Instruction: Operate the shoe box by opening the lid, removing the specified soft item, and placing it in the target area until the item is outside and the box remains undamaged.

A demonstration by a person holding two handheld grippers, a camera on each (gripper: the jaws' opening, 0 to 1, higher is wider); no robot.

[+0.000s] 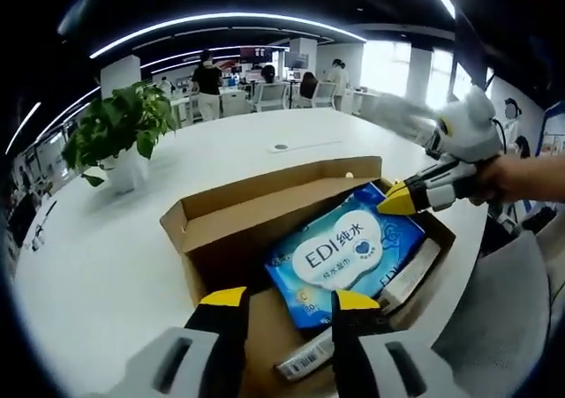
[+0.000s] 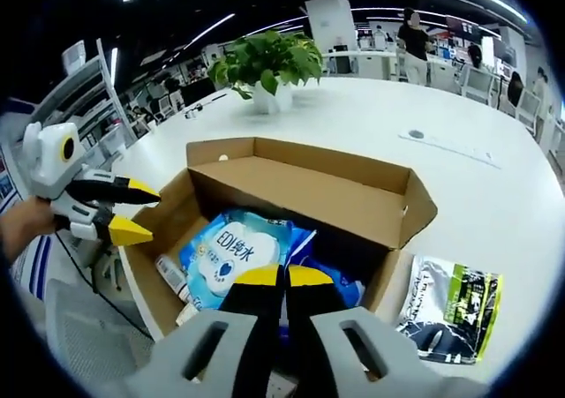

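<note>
Left gripper view shows the blue wipes pack (image 1: pixel 349 257) lying inside the open shoe box (image 1: pixel 265 206), with the left gripper (image 1: pixel 291 299) parted just beside it and the right gripper (image 2: pixel 283 277) nearly closed and empty over it, so pinch the pack's soft edge, clear of the cardboard.

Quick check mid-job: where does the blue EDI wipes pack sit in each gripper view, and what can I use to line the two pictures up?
Left gripper view: the blue EDI wipes pack lies in the open shoe box, right of centre, just above this view's own jaws.
Right gripper view: the pack is in the box's left half, left of this view's own jaws.
Shared landmark: the potted plant on the white table, beyond the box.
</note>
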